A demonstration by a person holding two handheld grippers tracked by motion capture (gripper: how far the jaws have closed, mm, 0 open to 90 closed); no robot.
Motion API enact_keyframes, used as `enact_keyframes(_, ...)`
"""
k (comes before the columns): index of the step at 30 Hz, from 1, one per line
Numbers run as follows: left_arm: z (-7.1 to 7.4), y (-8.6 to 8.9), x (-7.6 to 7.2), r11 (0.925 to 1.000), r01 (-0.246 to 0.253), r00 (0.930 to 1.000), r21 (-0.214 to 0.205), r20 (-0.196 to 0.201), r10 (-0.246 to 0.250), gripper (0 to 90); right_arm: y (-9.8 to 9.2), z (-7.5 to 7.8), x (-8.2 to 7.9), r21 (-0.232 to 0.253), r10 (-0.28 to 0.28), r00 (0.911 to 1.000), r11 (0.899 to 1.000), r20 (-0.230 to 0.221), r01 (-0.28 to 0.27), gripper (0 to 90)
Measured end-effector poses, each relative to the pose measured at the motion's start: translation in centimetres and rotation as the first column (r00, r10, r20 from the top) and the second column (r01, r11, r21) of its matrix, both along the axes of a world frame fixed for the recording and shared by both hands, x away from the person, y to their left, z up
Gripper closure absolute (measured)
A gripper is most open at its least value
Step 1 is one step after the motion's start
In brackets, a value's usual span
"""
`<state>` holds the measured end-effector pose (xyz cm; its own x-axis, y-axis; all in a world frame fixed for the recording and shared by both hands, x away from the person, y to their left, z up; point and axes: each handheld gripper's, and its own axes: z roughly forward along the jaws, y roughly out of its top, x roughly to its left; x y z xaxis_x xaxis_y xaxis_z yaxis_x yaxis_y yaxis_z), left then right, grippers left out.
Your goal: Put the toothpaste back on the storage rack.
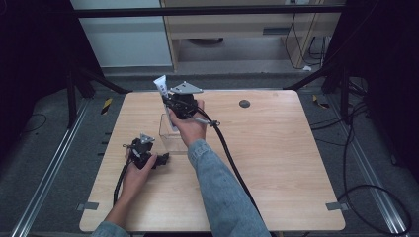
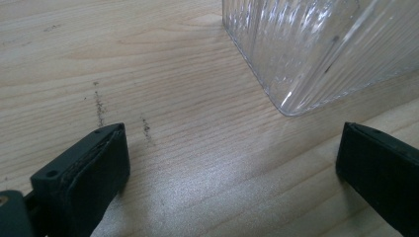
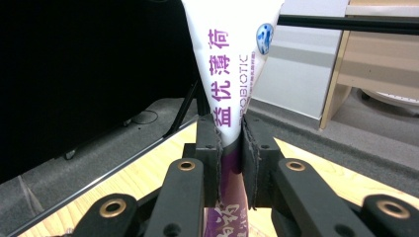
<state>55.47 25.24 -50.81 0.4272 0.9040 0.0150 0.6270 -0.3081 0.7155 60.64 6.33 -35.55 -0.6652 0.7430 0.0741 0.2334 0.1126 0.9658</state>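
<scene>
Wooden table (image 1: 276, 163) supports 1 clear ribbed container (image 2: 316, 44). Right gripper (image 3: 230, 143) clamps the toothpaste tube (image 3: 230, 59) above it; left gripper (image 2: 232, 163), jaws apart, rests beside. Lower the tube vertically, centred over the opening.

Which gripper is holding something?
The right gripper, raised above the clear box, is clamped on a white tube. The left gripper is open on the table.
</scene>
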Motion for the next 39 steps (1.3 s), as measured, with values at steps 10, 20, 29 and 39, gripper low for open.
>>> enact_keyframes(10, 0.0, 0.0, 0.0, 1.0, 0.0, 1.0, 0.001, 0.0, 0.0, 0.0, -0.2, -1.8, 0.1, -0.014, -0.009, 0.9999, 1.0, -0.012, 0.009, 79.1)
enact_keyframes(20, 0.0, 0.0, 0.0, 1.0, -0.002, 1.0, 0.0, 0.0, 0.002, 0.0, 0.2, -2.5, 0.2, -0.022, -0.01, 0.9998, 1.0, -0.019, 0.01, 79.1)
enact_keyframes(29, 0.0, 0.0, 0.0, 1.0, -0.002, 1.0, 0.0, 0.0, 0.002, 0.0, 0.4, -2.7, 0.1, -0.031, -0.014, 0.9998, 0.999, -0.012, 0.014, 79.0)
enact_keyframes(39, 0.0, 0.0, 0.0, 1.0, -0.003, 1.0, -0.002, 0.0, 0.003, 0.0, 0.6, -3.5, -0.1, -0.035, -0.022, 0.9995, 0.999, -0.022, 0.022, 79.0)
